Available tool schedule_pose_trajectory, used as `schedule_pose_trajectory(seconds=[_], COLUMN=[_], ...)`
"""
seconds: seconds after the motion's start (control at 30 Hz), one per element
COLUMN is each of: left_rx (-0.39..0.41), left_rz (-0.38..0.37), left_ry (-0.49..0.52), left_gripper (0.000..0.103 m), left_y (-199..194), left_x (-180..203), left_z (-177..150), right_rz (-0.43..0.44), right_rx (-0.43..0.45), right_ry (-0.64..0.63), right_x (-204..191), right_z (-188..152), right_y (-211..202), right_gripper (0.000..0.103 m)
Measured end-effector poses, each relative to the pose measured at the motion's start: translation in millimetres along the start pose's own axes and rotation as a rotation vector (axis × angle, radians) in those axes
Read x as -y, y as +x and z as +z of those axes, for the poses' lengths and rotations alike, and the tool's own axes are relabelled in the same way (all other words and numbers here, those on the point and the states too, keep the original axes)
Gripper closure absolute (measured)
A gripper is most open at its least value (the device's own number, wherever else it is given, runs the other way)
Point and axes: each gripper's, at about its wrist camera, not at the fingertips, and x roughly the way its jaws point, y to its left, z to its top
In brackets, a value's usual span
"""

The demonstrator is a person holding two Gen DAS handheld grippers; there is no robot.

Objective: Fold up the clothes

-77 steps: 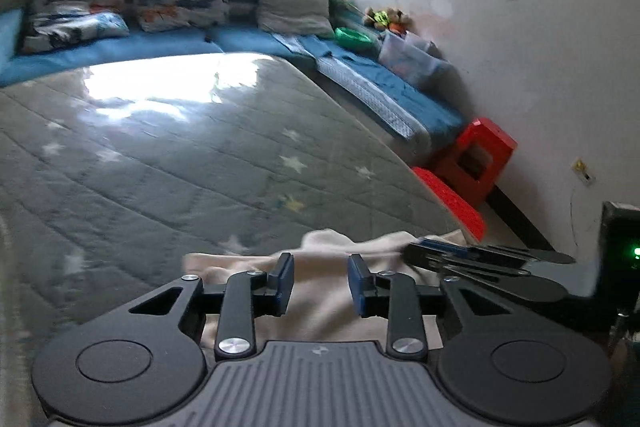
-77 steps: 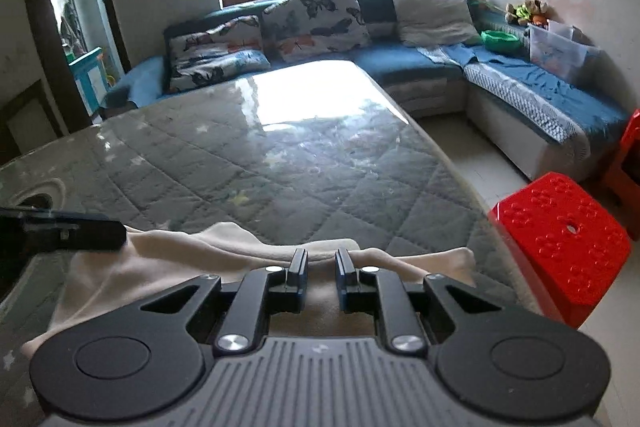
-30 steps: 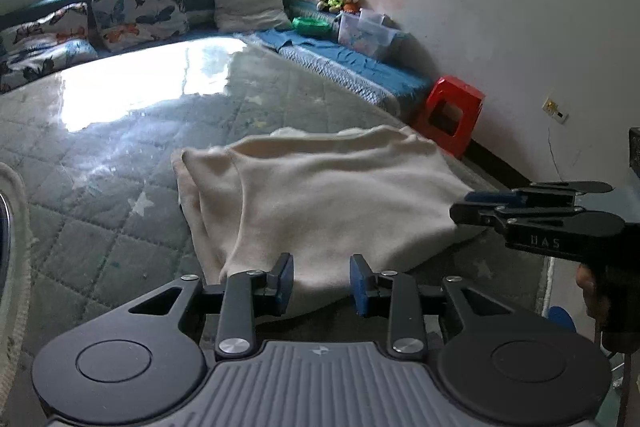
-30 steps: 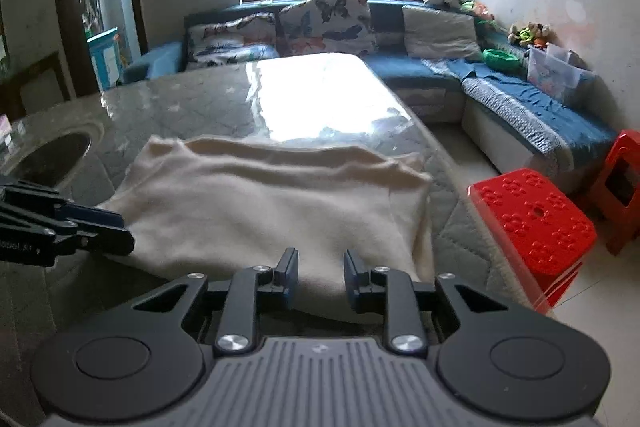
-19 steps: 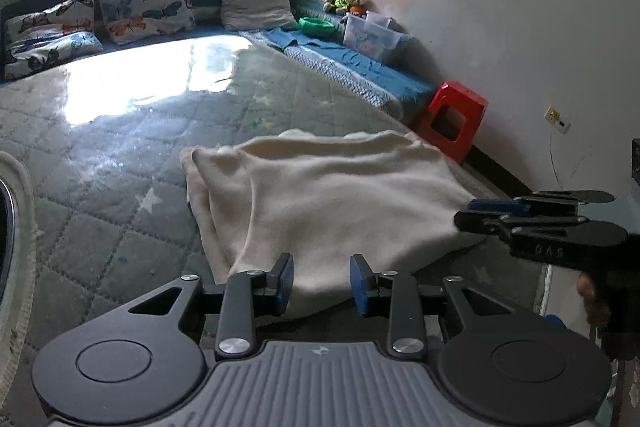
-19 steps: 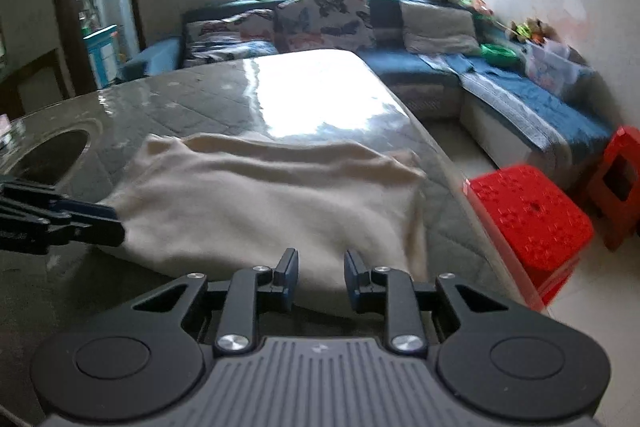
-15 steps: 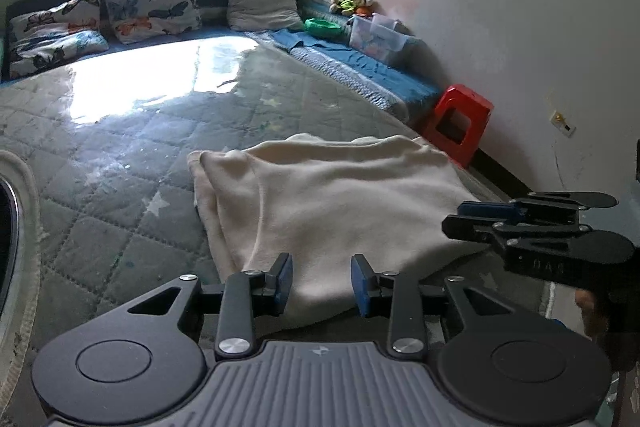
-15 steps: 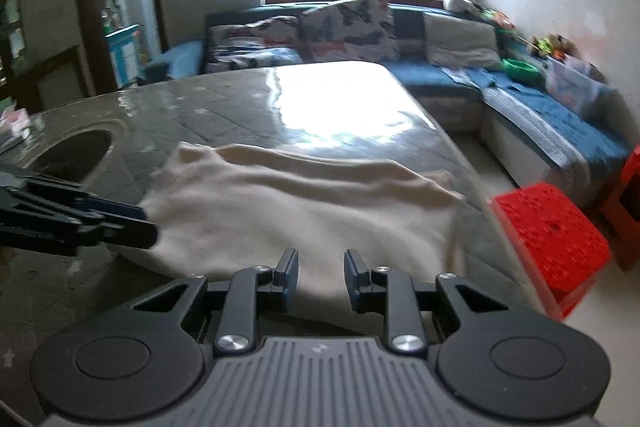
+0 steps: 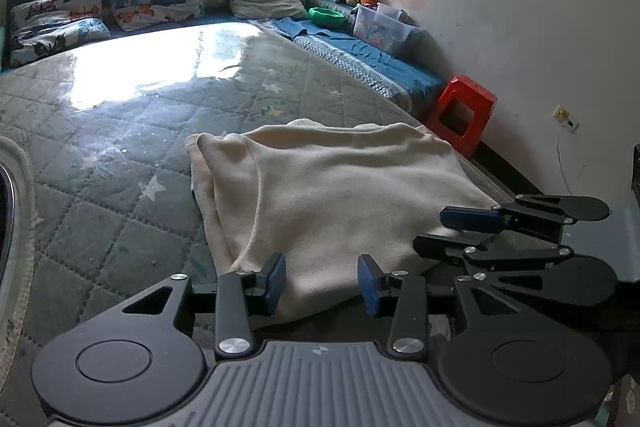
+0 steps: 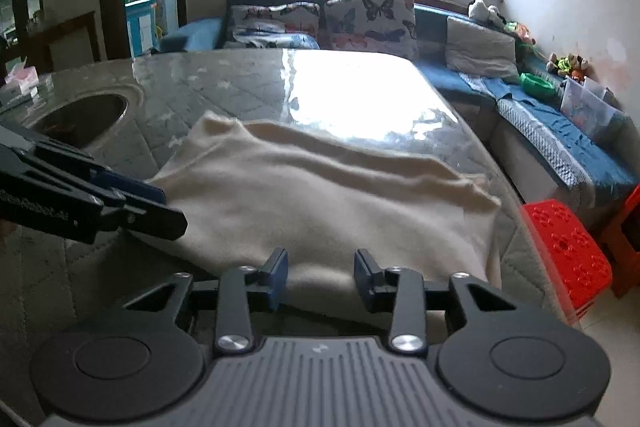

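1. Both tools have drawn back from the cream garment [image 9: 340, 195]. A couple of seconds ago each sat low over its near hem with cloth bunched just ahead of the fingers; now the whole piece lies in view, doubled over on the quilted tabletop [image 9: 120, 155], with stacked edges along its 9 o'clock side in the left wrist view.
2. The left hand-held gripper [image 9: 322, 281] is released, its blue pads apart, poised just short of the near hem and grasping nothing.
3. The right hand-held gripper [image 10: 321, 277] is likewise spread and empty at the near hem, toward 6 o'clock.
4. My reading: one fold is laid and let go; a further fold looks due.
5. Writing: white lettering runs along the left tool's arm at 9 o'clock in the right wrist view, too blurred to read. No brand shows on the garment.
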Motion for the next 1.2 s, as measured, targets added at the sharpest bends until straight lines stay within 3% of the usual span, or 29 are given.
schedule_pose_trajectory(seconds=[0.33, 0.47, 0.63, 0.7, 0.77, 1.2], left_rx=[0.009, 0.011, 0.019, 0.029, 0.041, 0.062], left_rz=[0.026, 0.051, 0.089, 0.095, 0.094, 0.152], left_ry=[0.008, 0.018, 0.019, 0.018, 0.012, 0.032], left_gripper=[0.042, 0.029, 0.011, 0.004, 0.000, 0.000], left_y=[-16, -22, -29, -33, -37, -55], left_x=[7, 9, 7, 6, 4, 5], left_z=[-6, -11, -20, -24, -27, -46], right_rz=[-0.021, -0.038, -0.067, -0.078, -0.089, -0.131], right_rx=[0.037, 0.047, 0.057, 0.059, 0.062, 0.063], right_ry=[0.072, 0.120, 0.164, 0.178, 0.192, 0.222], right_x=[-1, 0, -4, -6, -8, -23], right_z=[-4, -9, -18, -21, -24, -33], right_y=[-19, -26, -35, -38, -42, -55], right_gripper=[0.045, 0.033, 0.027, 0.016, 0.016, 0.006])
